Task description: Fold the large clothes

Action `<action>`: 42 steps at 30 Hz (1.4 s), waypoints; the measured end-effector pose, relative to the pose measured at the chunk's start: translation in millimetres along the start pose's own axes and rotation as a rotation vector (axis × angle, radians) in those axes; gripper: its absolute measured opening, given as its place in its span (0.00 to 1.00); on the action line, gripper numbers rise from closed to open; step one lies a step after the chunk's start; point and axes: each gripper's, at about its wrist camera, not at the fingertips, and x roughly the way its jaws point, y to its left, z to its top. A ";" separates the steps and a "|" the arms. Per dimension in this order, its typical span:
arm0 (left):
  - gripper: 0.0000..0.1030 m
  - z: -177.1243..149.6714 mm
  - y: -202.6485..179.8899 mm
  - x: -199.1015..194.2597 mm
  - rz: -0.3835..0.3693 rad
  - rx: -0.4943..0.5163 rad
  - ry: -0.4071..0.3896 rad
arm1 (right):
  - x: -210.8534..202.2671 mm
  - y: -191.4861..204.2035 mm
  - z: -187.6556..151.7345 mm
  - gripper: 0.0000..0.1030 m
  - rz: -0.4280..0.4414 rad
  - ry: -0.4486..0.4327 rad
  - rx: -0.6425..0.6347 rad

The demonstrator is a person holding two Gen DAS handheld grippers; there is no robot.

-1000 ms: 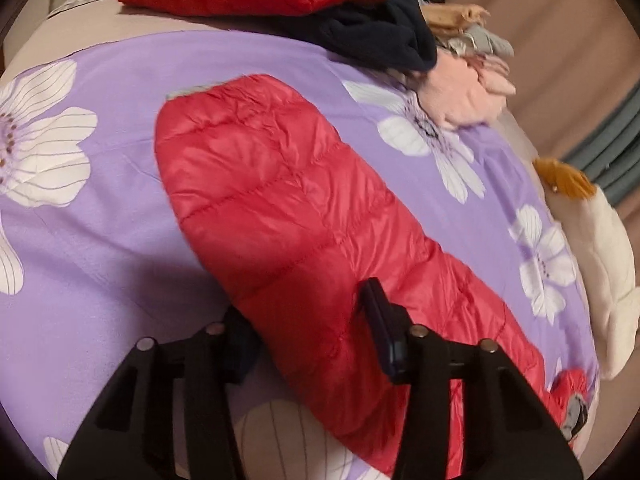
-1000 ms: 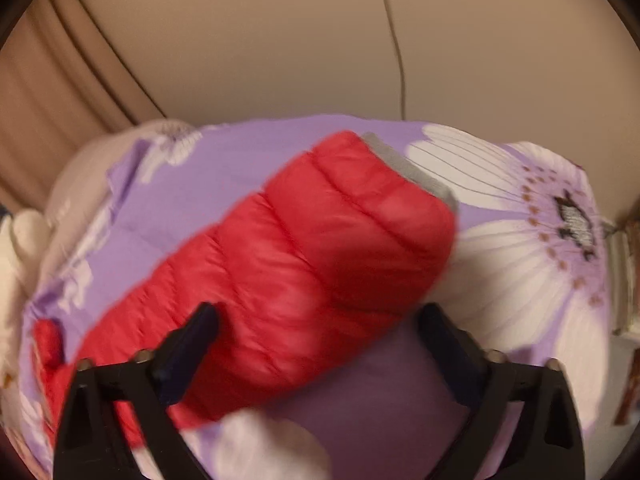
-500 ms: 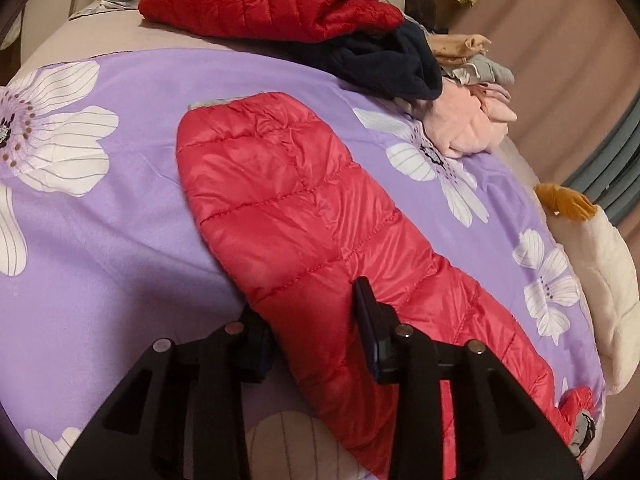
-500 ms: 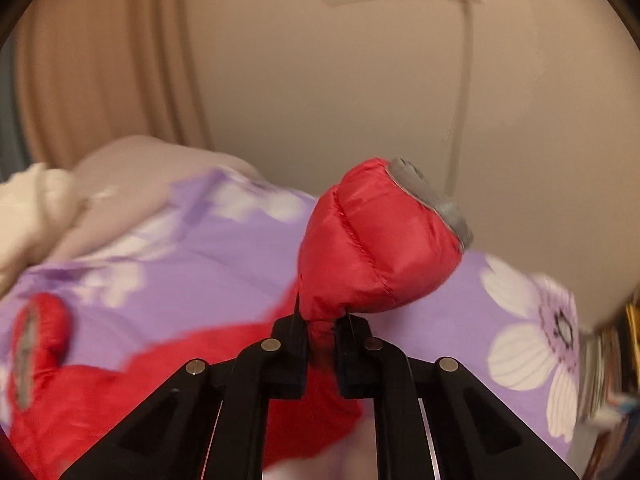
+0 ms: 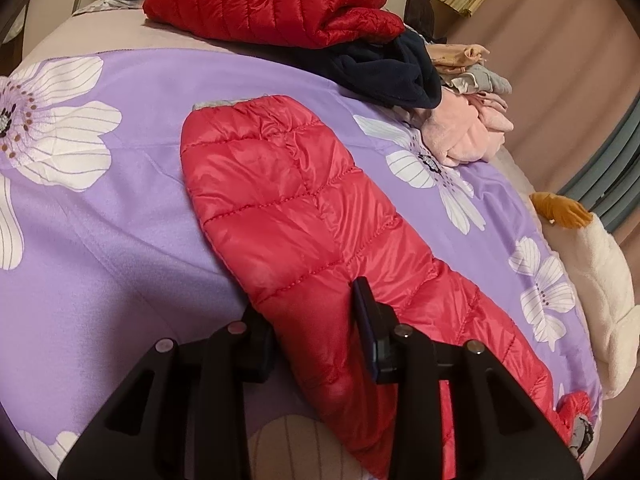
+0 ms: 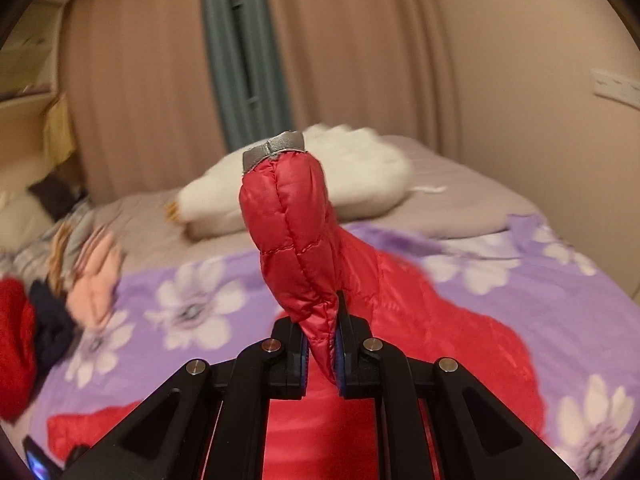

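While one sleeve [image 6: 286,232] of the red puffer jacket [image 6: 452,344] is pinched and held up off the purple floral bedspread [image 6: 560,280] by the right gripper [image 6: 320,354], jaws narrow and clamped on the quilted fabric, the sleeve-fold step is judged in hand. The other sleeve [image 5: 288,208] is seen lying flat, straddled by the left gripper [image 5: 316,324]; its jaws are parted, with fabric between but no squeeze visible. Next, the lifted sleeve likely needs carrying across the jacket body and laying flat; the left jaws need closing if that sleeve is to follow.

Red quilted jacket [image 5: 304,216], purple floral blanket [image 5: 132,184]
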 end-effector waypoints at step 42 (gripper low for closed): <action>0.08 -4.0 -102.1 -102.4 0.060 0.340 -0.188 | -115.8 -126.4 6.0 0.05 -0.481 -0.169 0.094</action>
